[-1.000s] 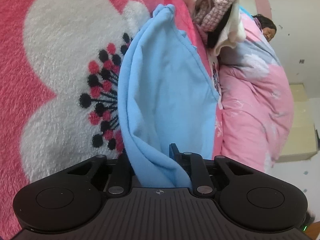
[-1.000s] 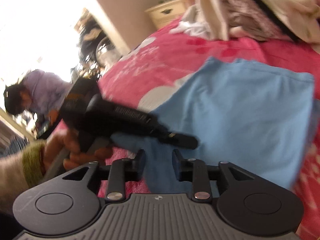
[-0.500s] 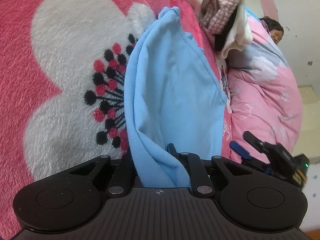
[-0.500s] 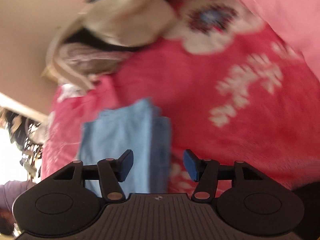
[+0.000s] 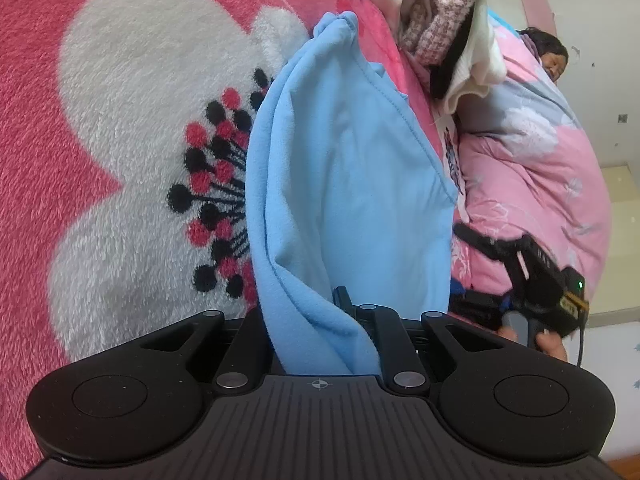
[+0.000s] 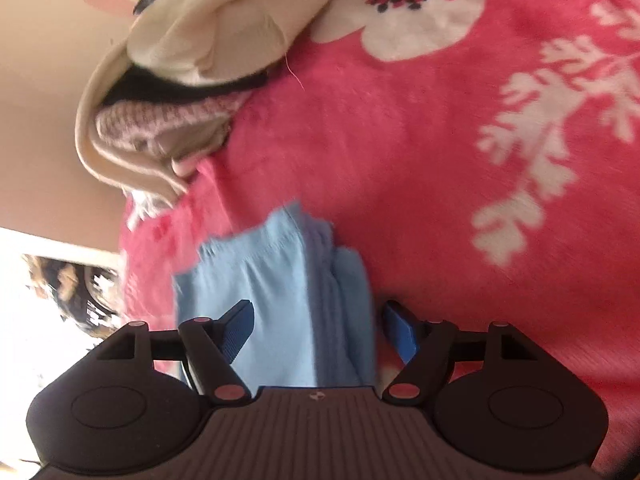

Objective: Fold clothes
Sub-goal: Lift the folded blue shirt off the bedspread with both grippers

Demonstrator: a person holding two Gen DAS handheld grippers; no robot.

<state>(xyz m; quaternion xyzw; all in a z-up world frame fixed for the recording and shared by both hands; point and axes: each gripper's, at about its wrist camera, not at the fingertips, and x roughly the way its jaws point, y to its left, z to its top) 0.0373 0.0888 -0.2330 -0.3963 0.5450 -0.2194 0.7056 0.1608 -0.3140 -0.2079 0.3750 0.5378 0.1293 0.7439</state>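
Fleece between the left tongs (image 5: 320, 320), pinched tight on a bunched edge of the light blue garment (image 5: 344, 184), which runs away ahead of them across the red flowered blanket (image 5: 120, 128) on the bed. Right tongs (image 6: 316, 328) have just been opening, now wide, straddling the folded stack's edge without pressing. Looks soft, light, floppy, a bit stretchy; it'll sag unless taken at corners or hems. Pale, plain, stitched seam showing, layers doubled over. Unfolded clothes pile (image 6: 192, 80) lies beyond
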